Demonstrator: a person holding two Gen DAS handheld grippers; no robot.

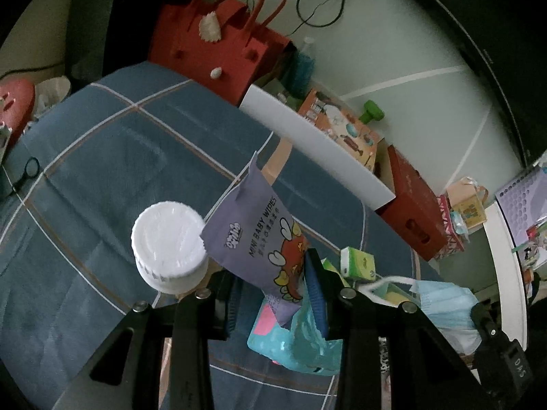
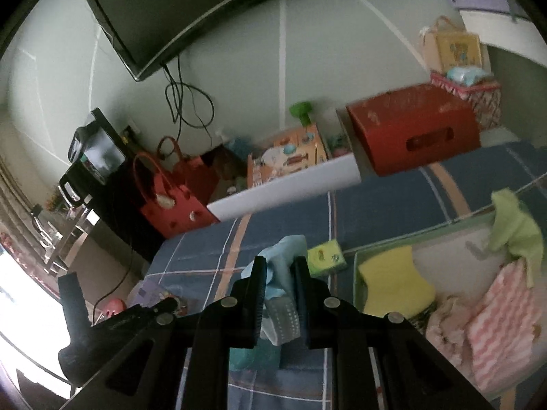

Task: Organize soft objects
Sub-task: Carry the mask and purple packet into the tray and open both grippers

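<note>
In the left wrist view my left gripper (image 1: 270, 294) is shut on a purple pack of mini baby wipes (image 1: 256, 235), lifted tilted above the blue checked bedspread (image 1: 102, 171). Under it lies a teal packet (image 1: 294, 341). My right gripper (image 2: 281, 287) is shut on a light blue face mask (image 2: 283, 256), which also shows at the lower right of the left wrist view as the mask (image 1: 444, 304). Right of it a pale green bin (image 2: 355, 273) holds a yellow sponge (image 2: 393, 283), a green cloth (image 2: 512, 229) and a pink striped cloth (image 2: 499, 324).
A white lidded jar (image 1: 167, 242) stands just left of the wipes. A small green tissue box (image 2: 324, 256) lies on the bed beside the bin. Beyond the bed's far edge are a white board (image 1: 314, 143), red boxes (image 2: 413, 126) and a red bag (image 1: 212, 44).
</note>
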